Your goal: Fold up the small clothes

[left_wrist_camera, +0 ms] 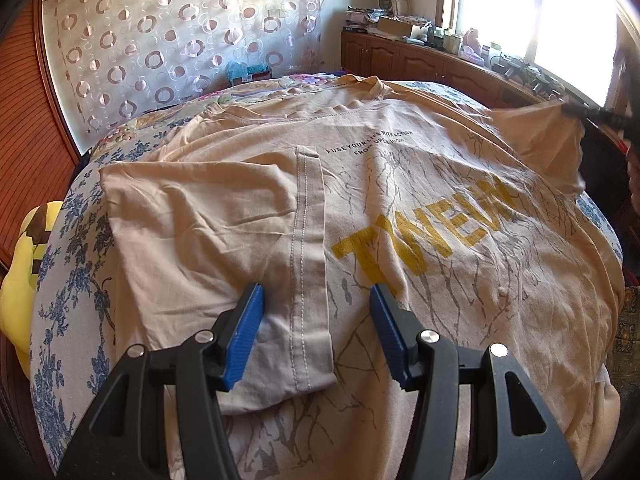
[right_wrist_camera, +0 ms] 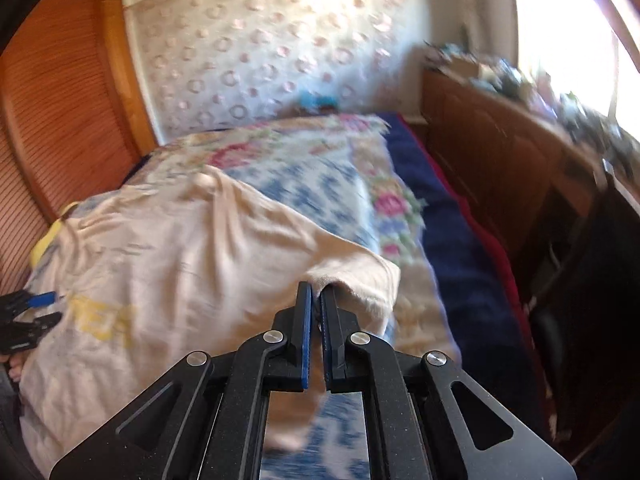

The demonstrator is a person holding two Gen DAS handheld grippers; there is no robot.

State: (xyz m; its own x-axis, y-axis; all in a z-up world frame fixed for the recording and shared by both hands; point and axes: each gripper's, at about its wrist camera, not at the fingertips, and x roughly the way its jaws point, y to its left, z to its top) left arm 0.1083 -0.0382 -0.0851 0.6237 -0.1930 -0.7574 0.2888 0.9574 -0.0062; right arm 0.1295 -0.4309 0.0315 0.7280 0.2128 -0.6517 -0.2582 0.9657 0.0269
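A beige T-shirt was spread across the floral bedspread, with a yellow plush toy at the bed's edge and a cluttered wooden cabinet beyond. The left gripper was angled downward, fingers parted astride the folded-in sleeve hem. The right gripper was clamped on the opposite sleeve, which was seen lifted off the bed.

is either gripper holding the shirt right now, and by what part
The right gripper pinches the t-shirt by its sleeve edge; the left gripper stands open, holding nothing.
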